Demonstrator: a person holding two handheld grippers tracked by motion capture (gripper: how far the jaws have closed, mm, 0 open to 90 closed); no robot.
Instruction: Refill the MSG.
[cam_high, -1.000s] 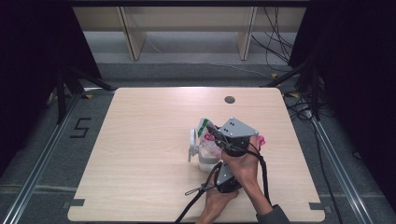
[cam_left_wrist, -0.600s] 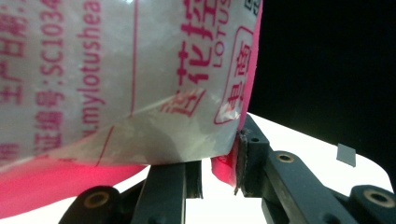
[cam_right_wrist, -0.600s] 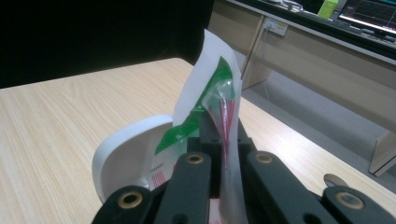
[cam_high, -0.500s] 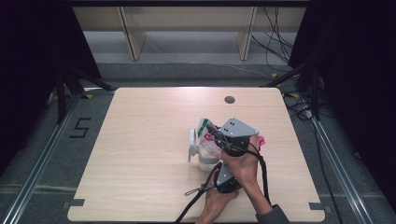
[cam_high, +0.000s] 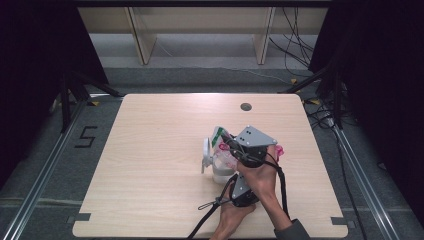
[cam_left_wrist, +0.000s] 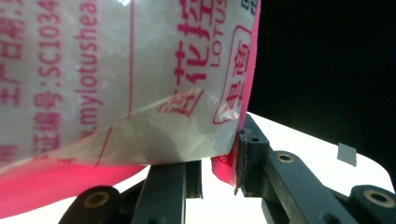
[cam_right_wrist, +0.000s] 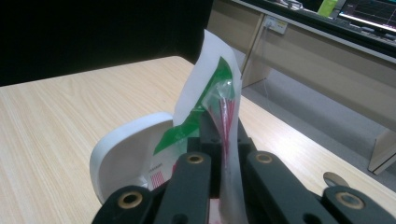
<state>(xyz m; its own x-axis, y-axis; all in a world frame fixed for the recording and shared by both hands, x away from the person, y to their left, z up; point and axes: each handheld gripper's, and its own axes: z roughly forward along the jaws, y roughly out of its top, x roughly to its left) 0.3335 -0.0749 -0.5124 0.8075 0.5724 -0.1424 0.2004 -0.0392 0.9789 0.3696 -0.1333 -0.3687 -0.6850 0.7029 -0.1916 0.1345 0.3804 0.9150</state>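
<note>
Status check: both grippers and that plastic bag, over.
Right gripper shut on the plastic bag, edge pinched. Left gripper shut on the bag's pink-printed corner. White scoop-like piece sits beside the bag; nothing in the way.

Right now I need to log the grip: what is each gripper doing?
Left gripper: shut on the bottom corner of the plastic bag.
Right gripper: shut on the bag's top edge.
</note>
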